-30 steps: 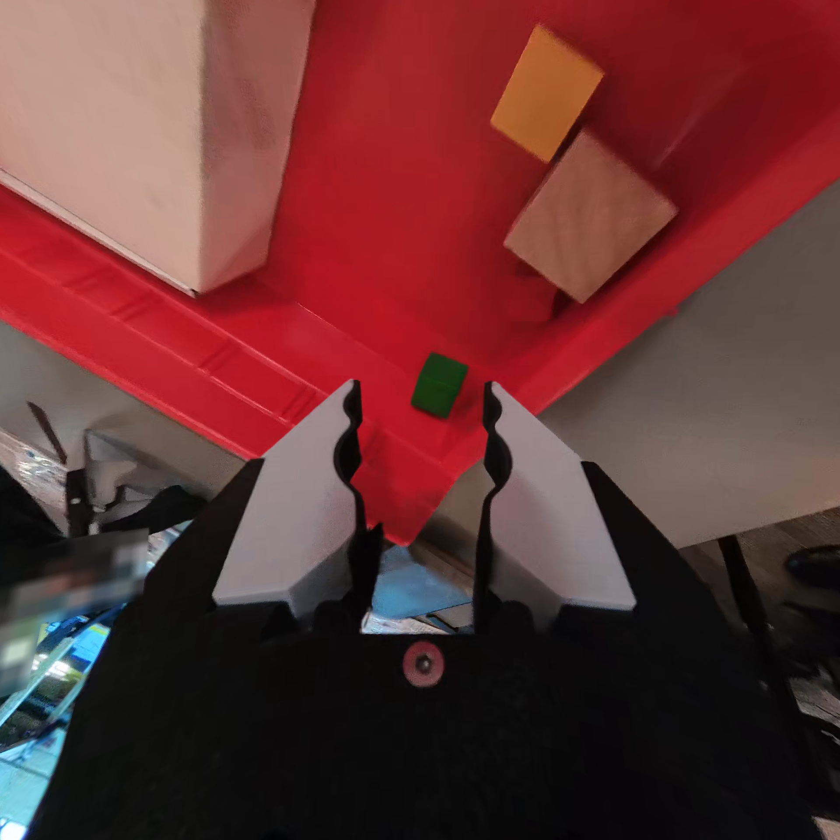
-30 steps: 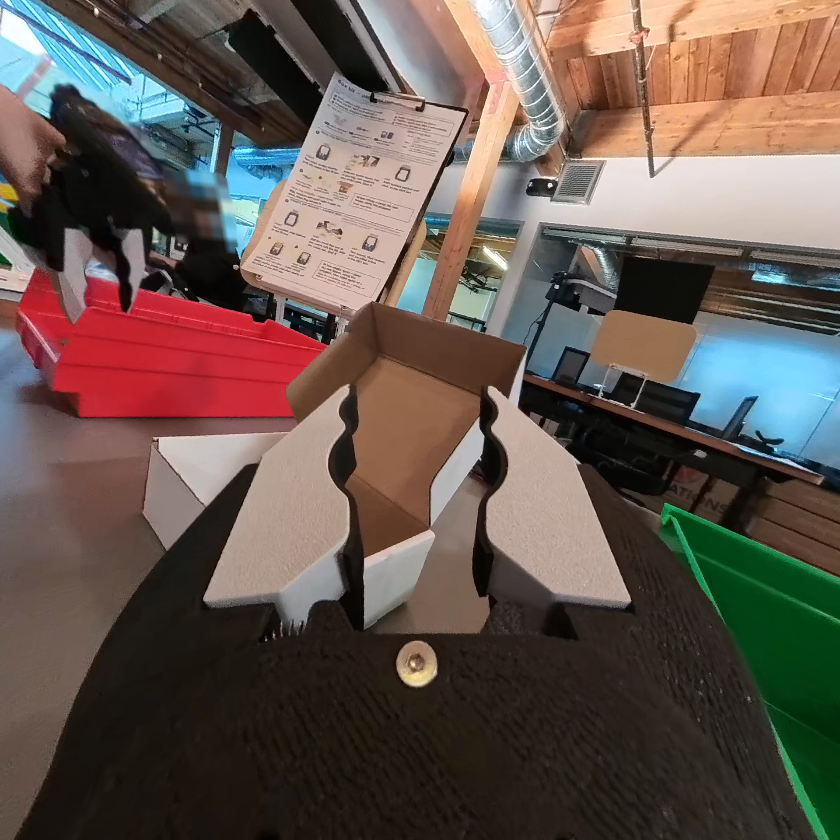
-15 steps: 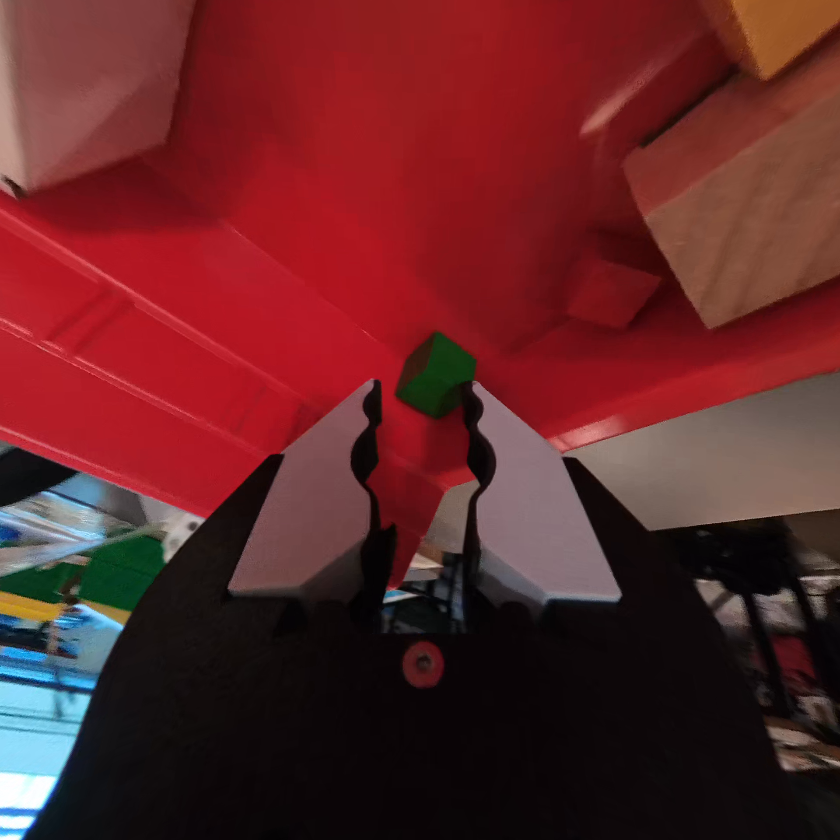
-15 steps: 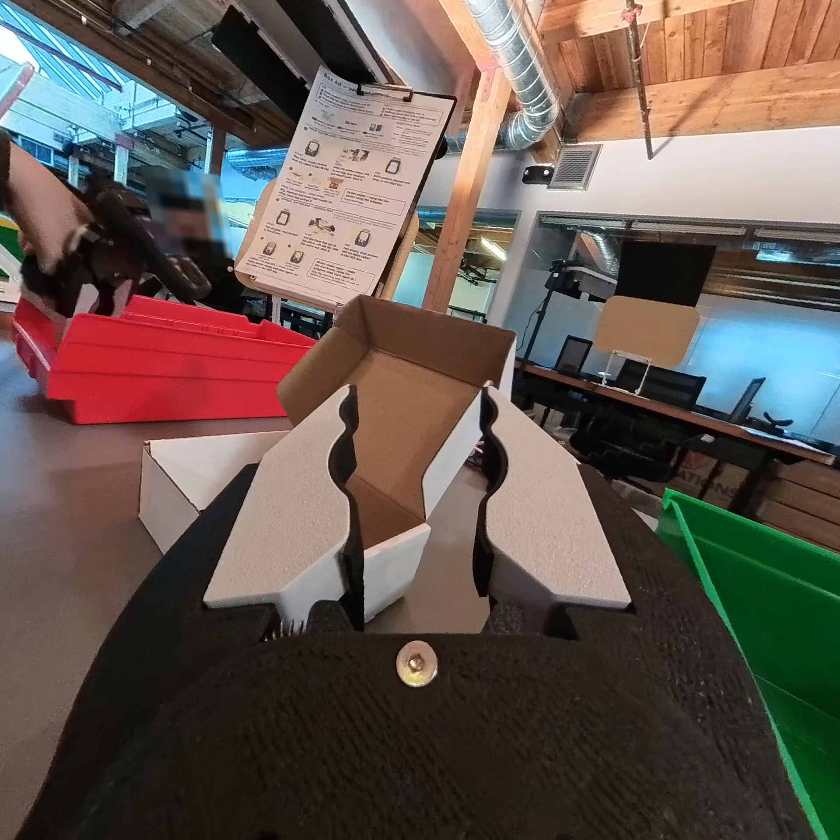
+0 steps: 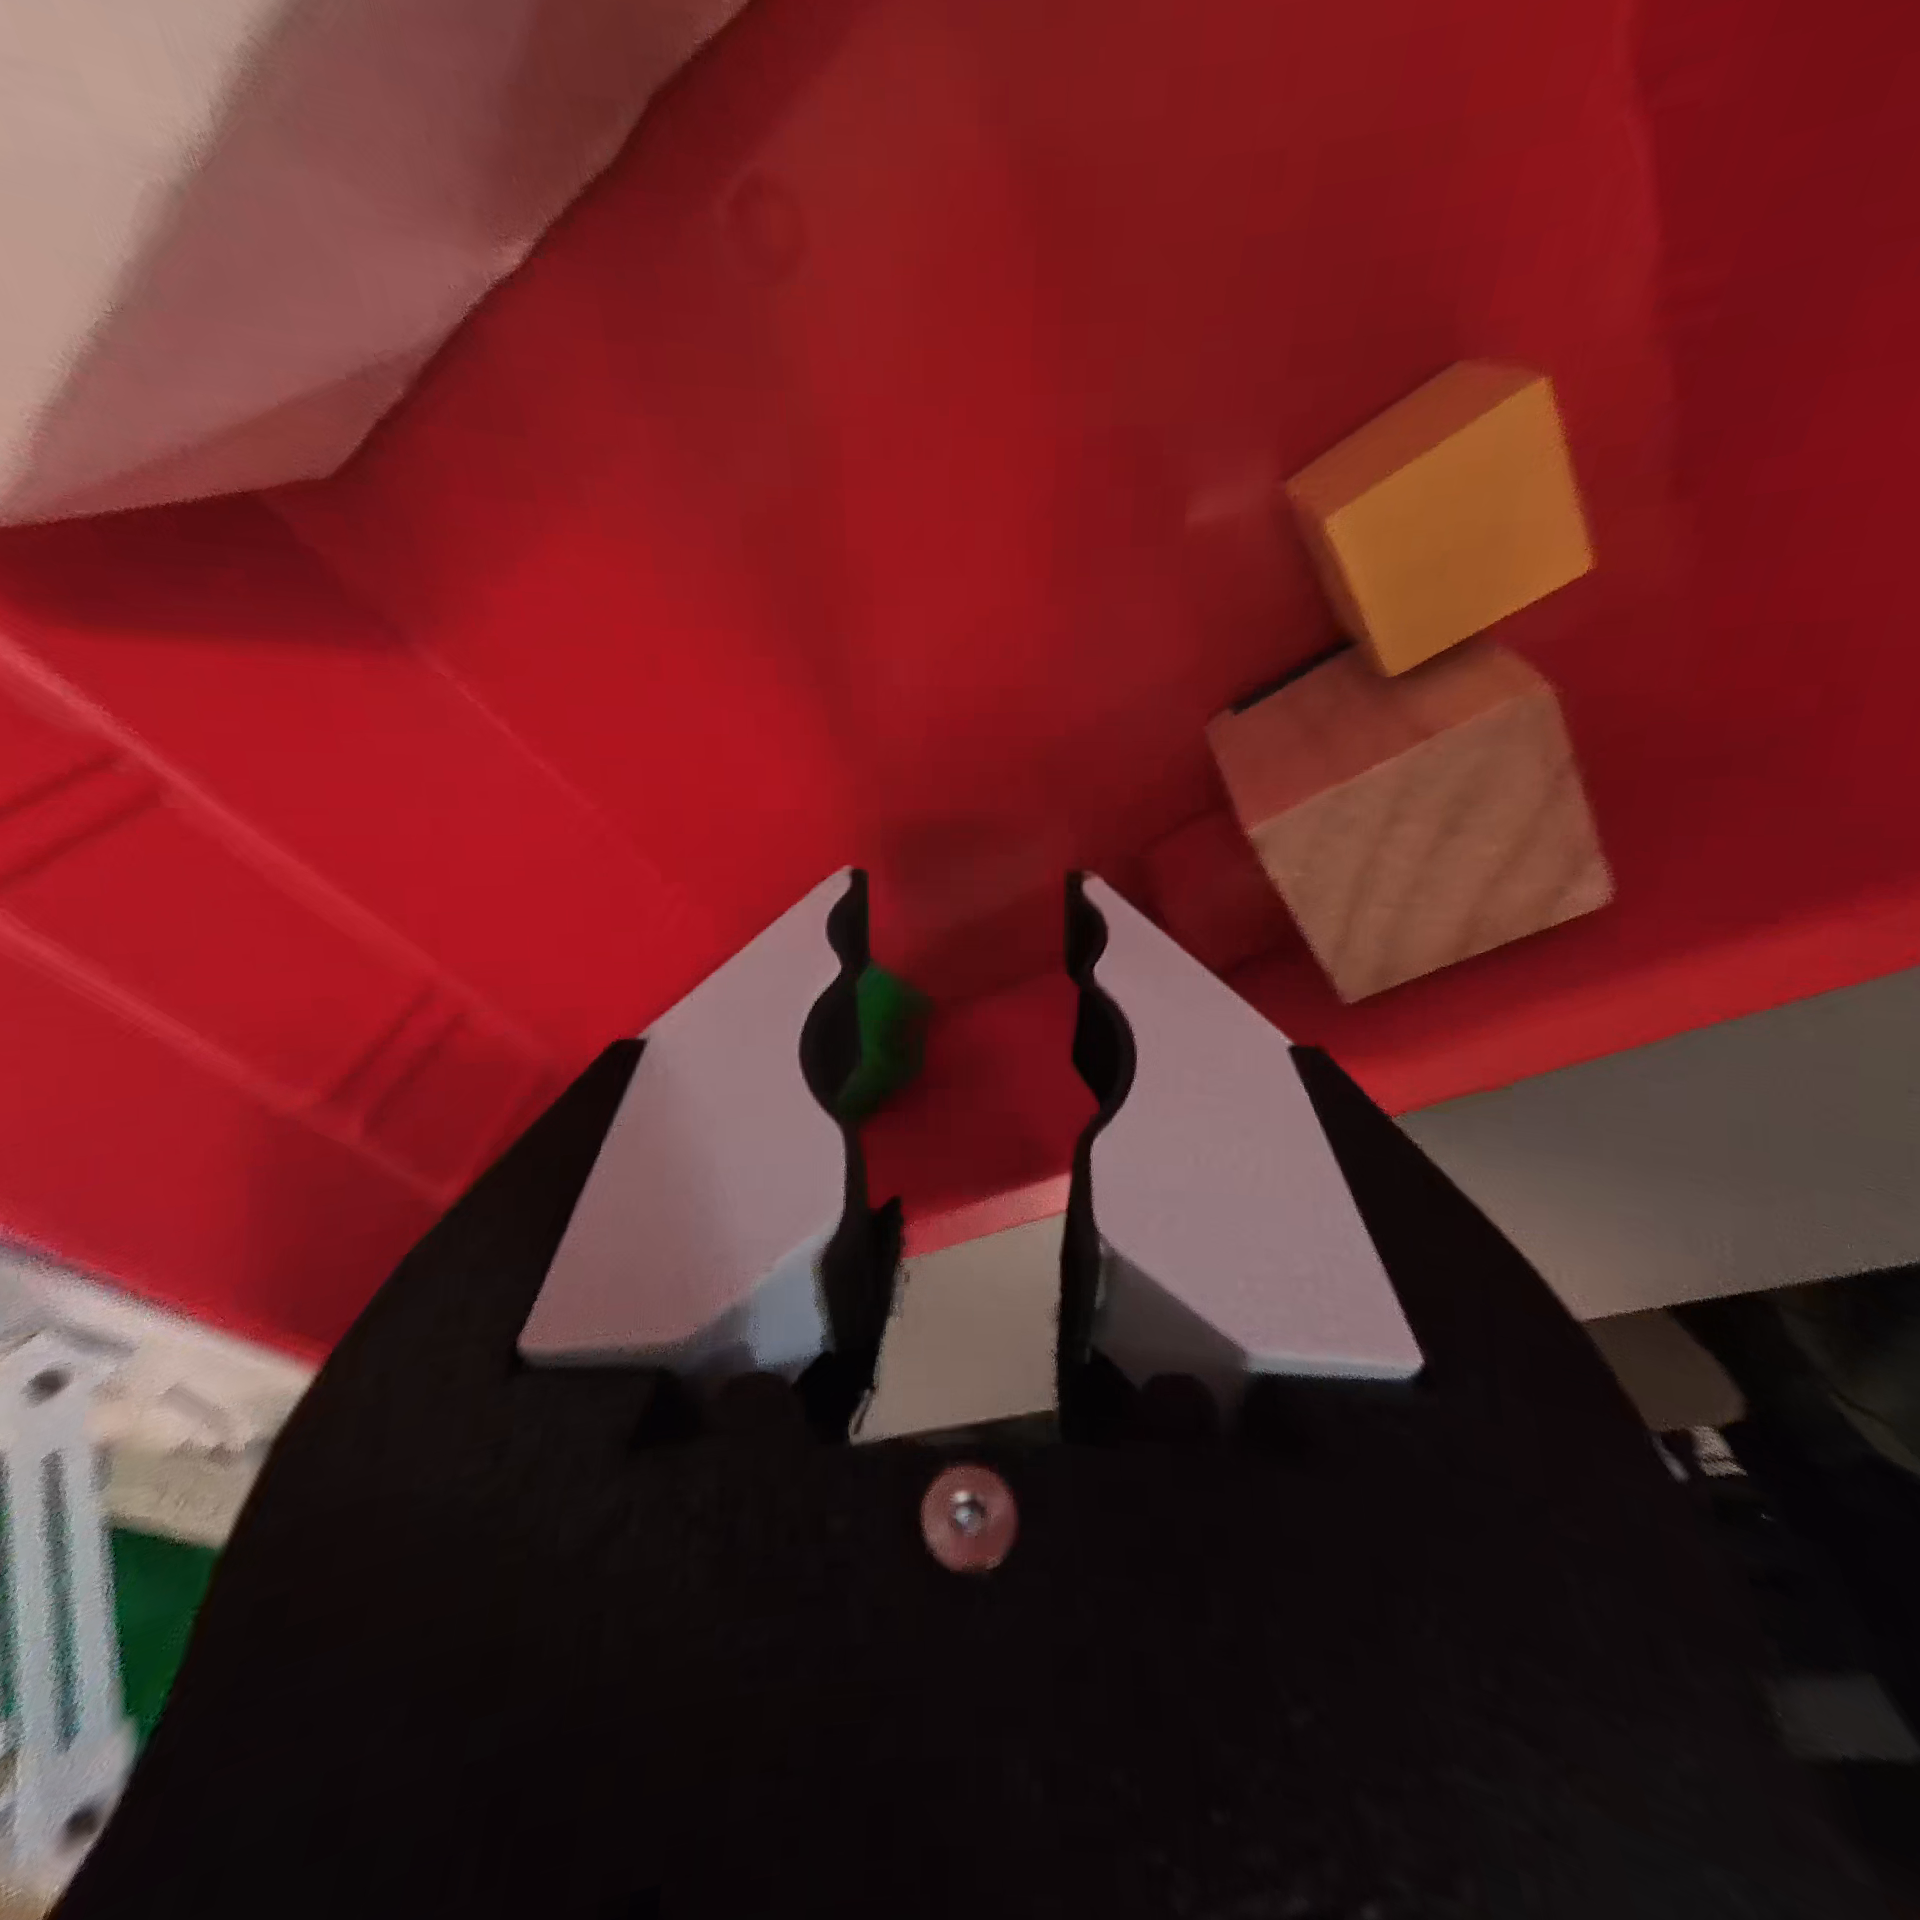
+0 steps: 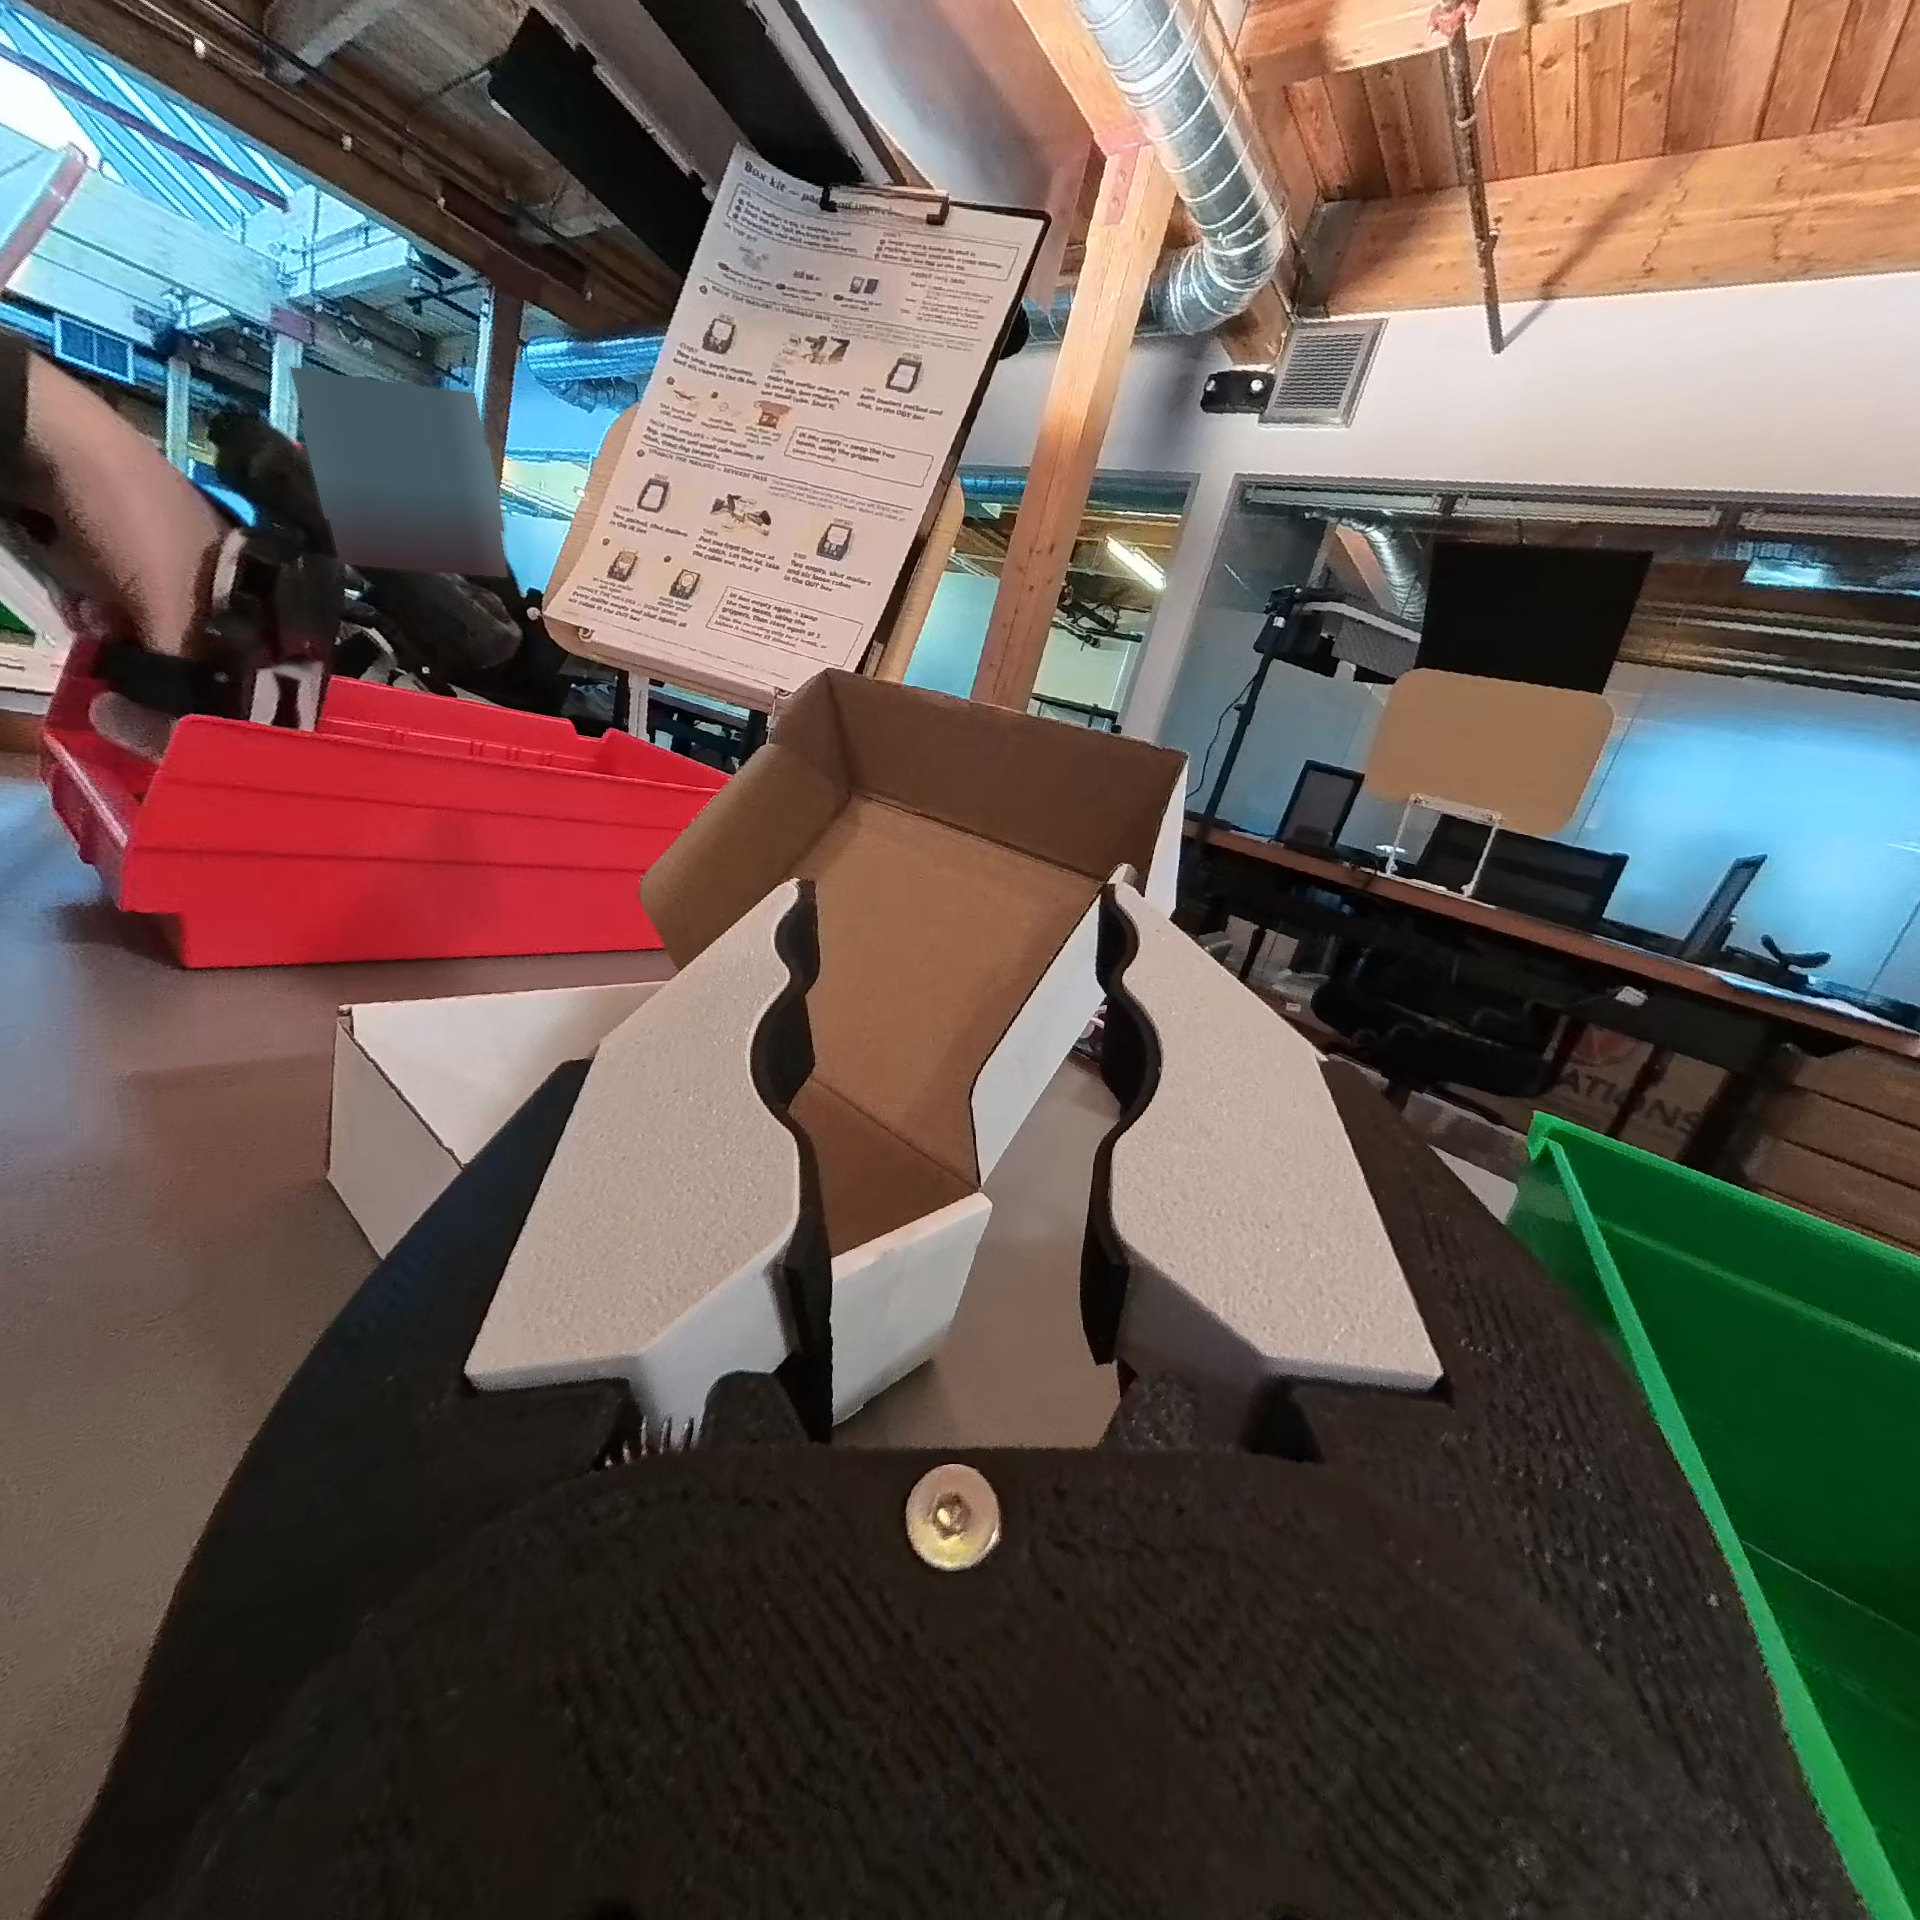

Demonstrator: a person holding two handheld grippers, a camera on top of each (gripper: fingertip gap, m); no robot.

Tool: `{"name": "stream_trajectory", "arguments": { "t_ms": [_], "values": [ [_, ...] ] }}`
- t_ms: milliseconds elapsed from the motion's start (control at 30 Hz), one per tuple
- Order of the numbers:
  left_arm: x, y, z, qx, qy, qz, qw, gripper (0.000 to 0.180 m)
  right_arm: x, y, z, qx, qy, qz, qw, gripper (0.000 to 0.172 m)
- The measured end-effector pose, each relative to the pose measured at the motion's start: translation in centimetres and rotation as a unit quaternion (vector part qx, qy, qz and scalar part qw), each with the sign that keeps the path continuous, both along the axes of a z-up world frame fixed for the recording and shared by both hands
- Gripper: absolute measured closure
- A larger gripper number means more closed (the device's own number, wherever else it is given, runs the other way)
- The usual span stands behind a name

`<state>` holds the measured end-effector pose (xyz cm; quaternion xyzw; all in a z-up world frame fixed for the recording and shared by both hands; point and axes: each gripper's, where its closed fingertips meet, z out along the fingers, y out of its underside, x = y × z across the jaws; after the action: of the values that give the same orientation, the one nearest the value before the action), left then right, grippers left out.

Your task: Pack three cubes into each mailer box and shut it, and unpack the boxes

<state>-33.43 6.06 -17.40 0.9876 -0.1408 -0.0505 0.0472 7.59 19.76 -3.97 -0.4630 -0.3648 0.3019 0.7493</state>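
Observation:
In the left wrist view my left gripper [image 5: 961, 883] is open, low inside the red bin [image 5: 935, 416]. A small green cube [image 5: 883, 1039] lies between the fingers, against the left pad and apart from the right pad. A yellow cube [image 5: 1444, 520], a plain wooden cube [image 5: 1423, 831] and a small red cube [image 5: 1205, 894] lie to the right. My right gripper [image 6: 961, 894] is open at the open white mailer box [image 6: 894, 1278], whose front corner stands between the fingers without being pressed. The brown lid [image 6: 935, 810] stands up.
A closed white mailer box [image 5: 208, 208] lies in the red bin at upper left. The right wrist view shows the red bin [image 6: 416, 862] with the left gripper [image 6: 260, 665] in it, a green bin [image 6: 1766, 1351] at right, and a clipboard with a sheet [image 6: 800, 436] behind. Some 45 centimetres of space lies between my two pairs of fingers.
My left gripper has dropped into the bin's corner and swung. The green cube, ahead of the tips before, now sits between the fingers by the left pad. The right gripper has hardly moved.

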Motion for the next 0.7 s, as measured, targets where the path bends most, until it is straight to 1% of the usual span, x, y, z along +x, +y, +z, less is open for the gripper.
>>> {"name": "stream_trajectory", "arguments": {
  "t_ms": [33,100,133,233,267,333,500,700],
  "values": [
    [-0.9,-0.1,0.3,-0.004,0.027,-0.002,1.000,0.144,0.0,0.0,0.0,-0.001,0.000,0.000,1.000,0.119],
    [-2.3,-0.5,0.9,-0.018,0.073,-0.012,0.997,0.142,0.0,0.0,0.0,-0.002,0.000,0.002,1.000,0.119],
    [-2.8,-0.7,1.0,-0.027,0.088,-0.029,0.995,0.142,-0.1,0.0,-0.1,-0.002,0.000,0.003,1.000,0.119],
    [-3.9,-1.3,1.4,-0.062,0.123,-0.127,0.982,0.142,-0.2,-0.1,-0.1,-0.003,-0.003,0.005,1.000,0.119],
    [-4.1,-1.6,1.4,-0.076,0.131,-0.149,0.977,0.142,-0.2,-0.1,-0.2,-0.003,-0.004,0.006,1.000,0.119],
    [-4.2,-2.2,1.2,-0.100,0.125,-0.168,0.973,0.141,-0.3,-0.1,-0.2,-0.005,-0.004,0.007,1.000,0.119],
    [-3.8,-2.6,0.1,-0.121,0.103,-0.219,0.963,0.149,-0.4,-0.1,-0.3,-0.009,-0.005,0.011,1.000,0.119],
    [-4.0,-2.3,-0.9,-0.135,0.118,-0.244,0.953,0.143,-0.5,-0.2,-0.4,-0.010,-0.008,0.013,1.000,0.119]
  ]
}}
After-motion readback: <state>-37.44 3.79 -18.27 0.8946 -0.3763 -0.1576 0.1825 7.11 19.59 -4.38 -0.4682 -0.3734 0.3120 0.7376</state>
